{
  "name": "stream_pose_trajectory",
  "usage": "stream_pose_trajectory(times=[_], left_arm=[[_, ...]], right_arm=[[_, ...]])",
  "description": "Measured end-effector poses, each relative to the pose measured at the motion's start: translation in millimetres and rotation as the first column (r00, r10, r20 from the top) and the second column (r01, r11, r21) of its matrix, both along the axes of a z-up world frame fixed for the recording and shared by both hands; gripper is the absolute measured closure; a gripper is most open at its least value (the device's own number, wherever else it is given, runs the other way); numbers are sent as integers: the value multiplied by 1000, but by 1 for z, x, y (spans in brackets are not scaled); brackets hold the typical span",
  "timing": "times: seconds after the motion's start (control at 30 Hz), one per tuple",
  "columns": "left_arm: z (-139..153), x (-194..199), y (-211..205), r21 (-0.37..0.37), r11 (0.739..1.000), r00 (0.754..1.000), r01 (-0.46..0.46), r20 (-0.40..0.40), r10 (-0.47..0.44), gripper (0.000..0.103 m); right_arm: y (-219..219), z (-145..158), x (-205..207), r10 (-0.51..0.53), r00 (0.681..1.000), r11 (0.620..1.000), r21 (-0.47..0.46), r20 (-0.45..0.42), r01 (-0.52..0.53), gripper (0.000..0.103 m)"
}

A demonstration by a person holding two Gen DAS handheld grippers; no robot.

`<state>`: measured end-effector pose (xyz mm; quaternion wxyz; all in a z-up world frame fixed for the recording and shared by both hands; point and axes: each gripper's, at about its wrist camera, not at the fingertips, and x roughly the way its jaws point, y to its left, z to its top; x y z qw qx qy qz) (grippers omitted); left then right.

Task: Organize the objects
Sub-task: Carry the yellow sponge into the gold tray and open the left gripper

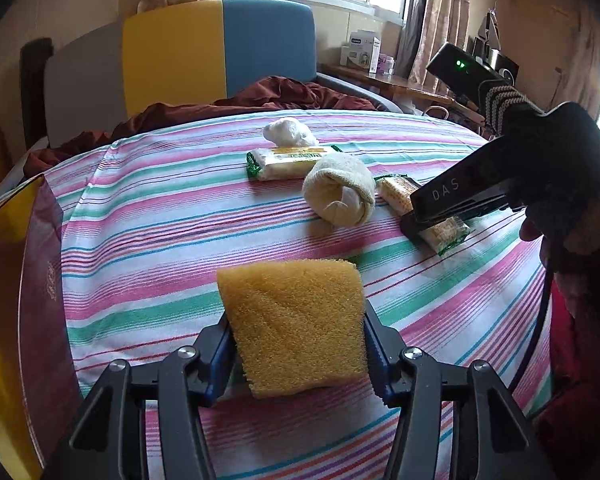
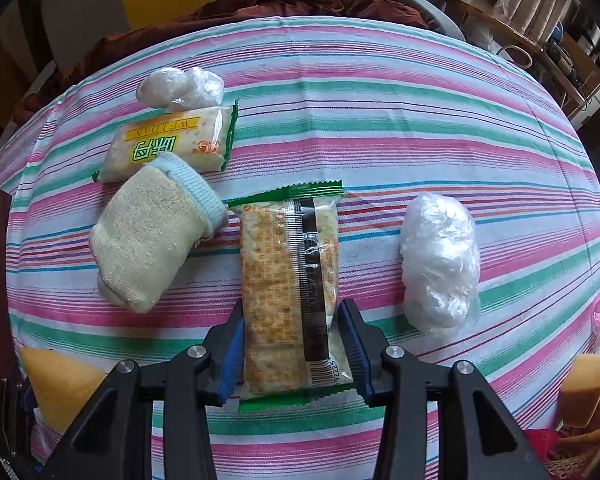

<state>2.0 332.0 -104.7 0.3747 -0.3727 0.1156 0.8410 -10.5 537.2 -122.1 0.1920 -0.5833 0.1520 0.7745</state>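
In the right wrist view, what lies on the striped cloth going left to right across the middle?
Rolled sock → cracker packet between the right gripper fingers → crumpled plastic bag.

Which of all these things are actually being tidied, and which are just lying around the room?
Being tidied: yellow sponge in the left gripper; cracker packet in the right gripper; second cracker packet; rolled sock; plastic-wrap bundles.

Lying about: brown blanket; boxes on the windowsill.
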Motion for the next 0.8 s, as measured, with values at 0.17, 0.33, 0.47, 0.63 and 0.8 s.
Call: stream_pose_trajectory(times=[0.17,0.33,0.47,0.63,0.8], left_arm=[[18,9,-22,28,1000,1000,7,20,-8,47],[45,4,-57,84,996,999,-36,43,33,47],[61,-15,-92,119,986,991,-114,88,104,46],[79,-55,-147,131,964,965,-233,156,212,46],[88,-118,-206,83,912,904,-401,200,379,45]], right_arm=[[-1,0,-2,0,1000,1000,2,-1,0,58],[-1,-1,-5,2,1000,1000,9,0,-2,58],[0,-1,-6,2,1000,1000,12,0,-2,58],[-3,-4,-10,7,1000,1000,25,3,-7,58],[-15,-7,-3,8,1000,999,32,5,-8,58]])
